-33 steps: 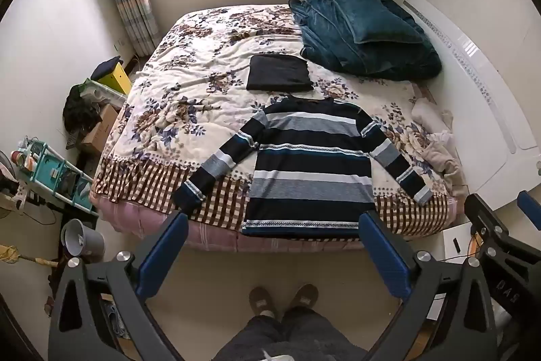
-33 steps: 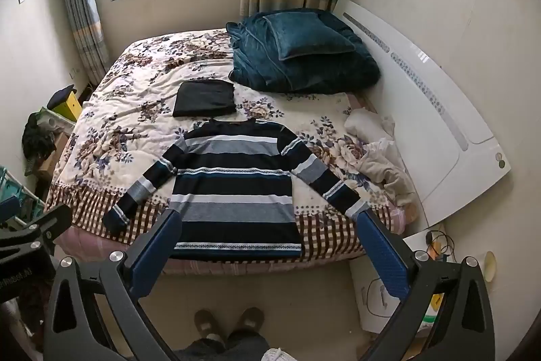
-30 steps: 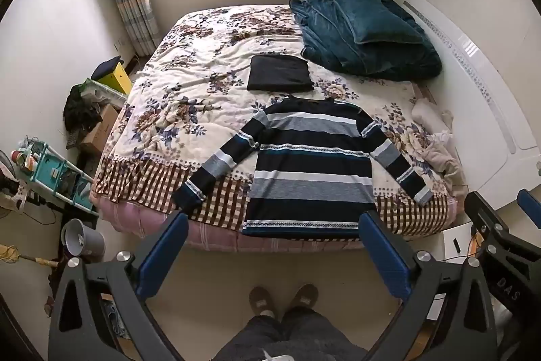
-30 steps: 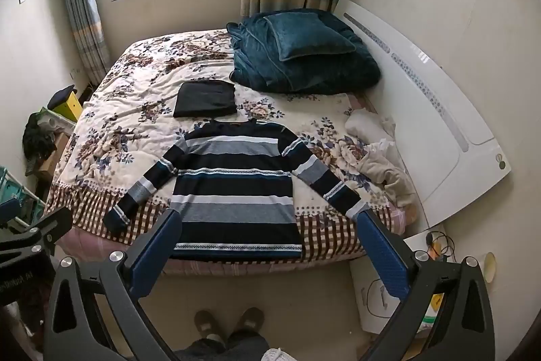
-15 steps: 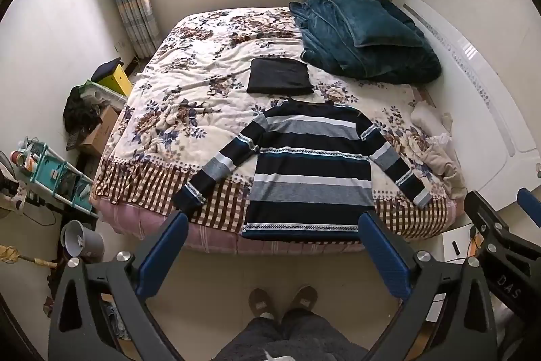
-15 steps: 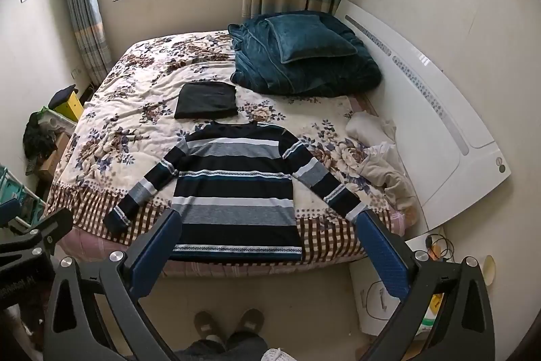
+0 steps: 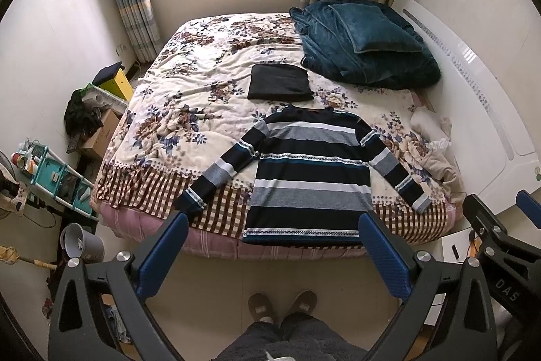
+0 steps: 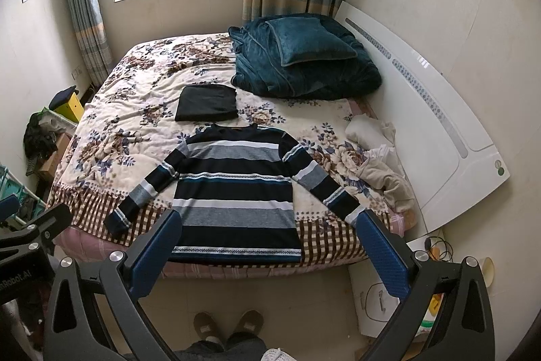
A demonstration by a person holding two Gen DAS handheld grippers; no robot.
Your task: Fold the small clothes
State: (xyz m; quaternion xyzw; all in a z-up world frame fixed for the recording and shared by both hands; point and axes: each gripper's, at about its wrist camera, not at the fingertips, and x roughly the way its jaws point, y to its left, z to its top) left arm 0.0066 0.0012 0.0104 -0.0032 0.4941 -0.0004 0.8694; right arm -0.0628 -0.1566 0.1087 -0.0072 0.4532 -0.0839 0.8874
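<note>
A striped navy, grey and white sweater (image 7: 309, 171) (image 8: 235, 188) lies flat on the bed, sleeves spread, hem at the near edge. A folded black garment (image 7: 279, 87) (image 8: 206, 103) lies just beyond its collar. My left gripper (image 7: 274, 254) is open and empty, held high above the floor before the bed. My right gripper (image 8: 267, 254) is open and empty too, at the same height. Each gripper shows at the edge of the other's view.
The floral bedspread (image 7: 189, 110) covers the bed. A teal duvet and pillow (image 7: 365, 39) sit at the back right. Crumpled beige clothes (image 7: 436, 151) lie at the right edge by the white headboard (image 7: 473, 83). A teal rack (image 7: 50, 178) and boxes stand left. My slippered feet (image 7: 282, 303) are below.
Both views have shifted slightly; the bed and sweater sit a little lower in frame. Both grippers stay open and the clothes have not moved.
</note>
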